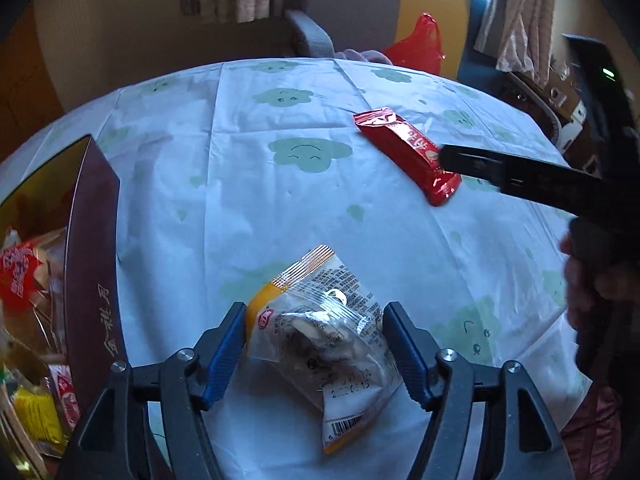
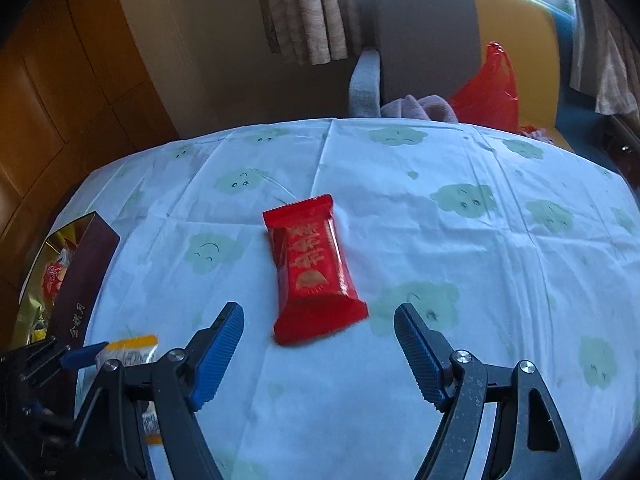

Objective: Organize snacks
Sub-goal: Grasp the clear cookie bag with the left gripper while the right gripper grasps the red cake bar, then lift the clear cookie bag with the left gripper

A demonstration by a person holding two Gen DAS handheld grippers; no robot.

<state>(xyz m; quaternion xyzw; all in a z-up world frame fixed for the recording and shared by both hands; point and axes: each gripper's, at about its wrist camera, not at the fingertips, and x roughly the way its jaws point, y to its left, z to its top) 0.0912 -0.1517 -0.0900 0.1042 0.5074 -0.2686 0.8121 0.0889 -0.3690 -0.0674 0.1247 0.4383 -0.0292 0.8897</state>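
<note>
Several snacks lie already in the box [image 1: 94,264], but two remain on the table [image 1: 240,184]: the clear packet [image 1: 320,336] between the apart left gripper [image 1: 316,344] jaws and the red packet [image 2: 314,268] before the likewise apart right gripper [image 2: 320,344].

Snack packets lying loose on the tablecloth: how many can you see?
2. A clear packet lies between the left gripper's open fingers; a red packet lies ahead of the right gripper. More sit in the box, partly hidden.
</note>
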